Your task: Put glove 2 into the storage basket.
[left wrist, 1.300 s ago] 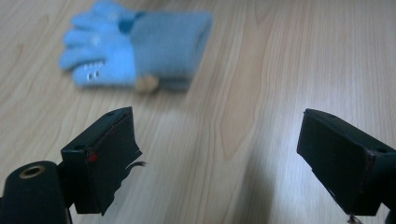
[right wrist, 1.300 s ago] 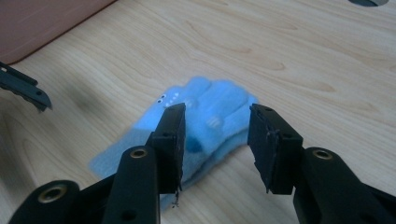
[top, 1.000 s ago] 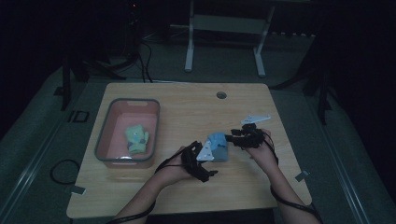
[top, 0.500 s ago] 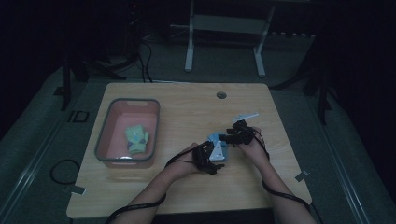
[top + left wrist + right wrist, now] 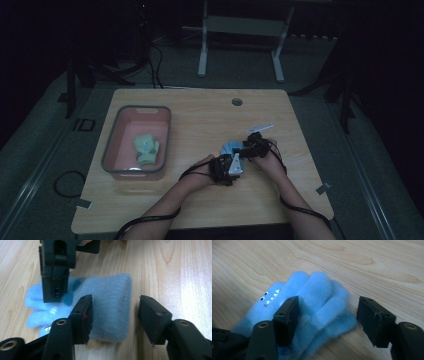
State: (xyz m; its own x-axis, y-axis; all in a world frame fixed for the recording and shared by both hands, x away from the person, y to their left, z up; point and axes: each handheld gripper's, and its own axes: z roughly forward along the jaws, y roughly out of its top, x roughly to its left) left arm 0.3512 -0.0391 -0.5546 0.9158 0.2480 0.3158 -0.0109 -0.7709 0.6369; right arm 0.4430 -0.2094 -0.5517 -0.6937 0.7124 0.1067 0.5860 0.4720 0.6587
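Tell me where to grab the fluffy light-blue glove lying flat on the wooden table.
Take the fluffy light-blue glove by its cuff end, probably from above: there it is one thick, straight-edged band, and the left gripper already straddles it, while the finger end splits into loose lobes.

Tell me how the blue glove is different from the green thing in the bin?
The blue glove lies on the bare table, while the green thing sits inside the pink bin. The glove is light blue; the other is pale green. Both grippers are at the glove, left gripper around its cuff and right gripper around its fingers, while nothing touches the green thing. Both look soft and fuzzy.
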